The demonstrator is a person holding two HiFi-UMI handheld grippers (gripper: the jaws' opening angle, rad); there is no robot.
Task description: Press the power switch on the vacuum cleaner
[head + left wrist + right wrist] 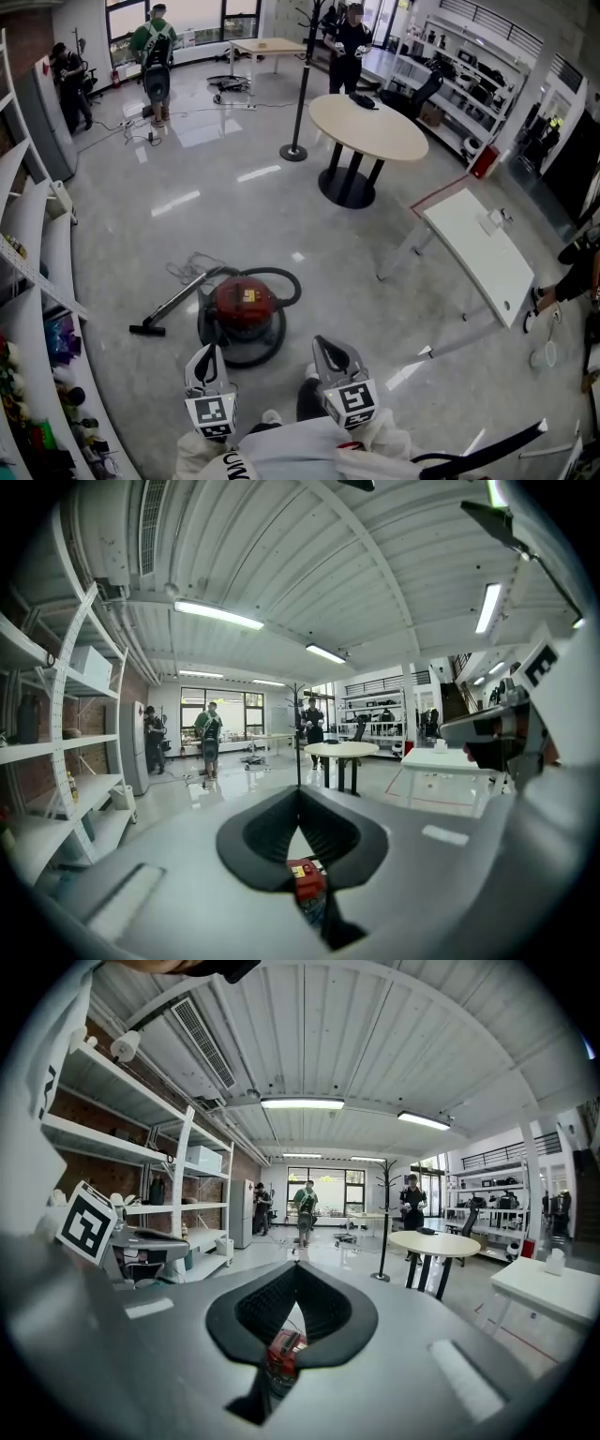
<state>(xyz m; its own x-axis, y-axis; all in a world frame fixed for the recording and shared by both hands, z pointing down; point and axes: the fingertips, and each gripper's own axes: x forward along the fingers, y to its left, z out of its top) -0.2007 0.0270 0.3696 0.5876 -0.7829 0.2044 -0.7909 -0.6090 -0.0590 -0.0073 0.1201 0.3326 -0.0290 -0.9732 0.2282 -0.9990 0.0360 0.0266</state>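
Observation:
The red vacuum cleaner [246, 305] stands on the grey floor, with its black hose [286, 281] looped round it. Its wand and floor nozzle [148, 328] lie out to the left. Both grippers hang above the floor just in front of the vacuum, apart from it. My left gripper [212, 351] and right gripper [323, 343] have their tips together and hold nothing. The red body [302, 874] shows through the gap behind the left gripper's [298, 791] tips. The right gripper [294, 1267] frames the vacuum [282, 1344] the same way, with a dark patch on its top.
White shelves [37, 281] with goods line the left side. A white table [478, 253] stands to the right, with a round table [367, 127] and a coat stand [298, 84] beyond it. People stand at the far end, and a person's leg [562, 281] shows at the right edge.

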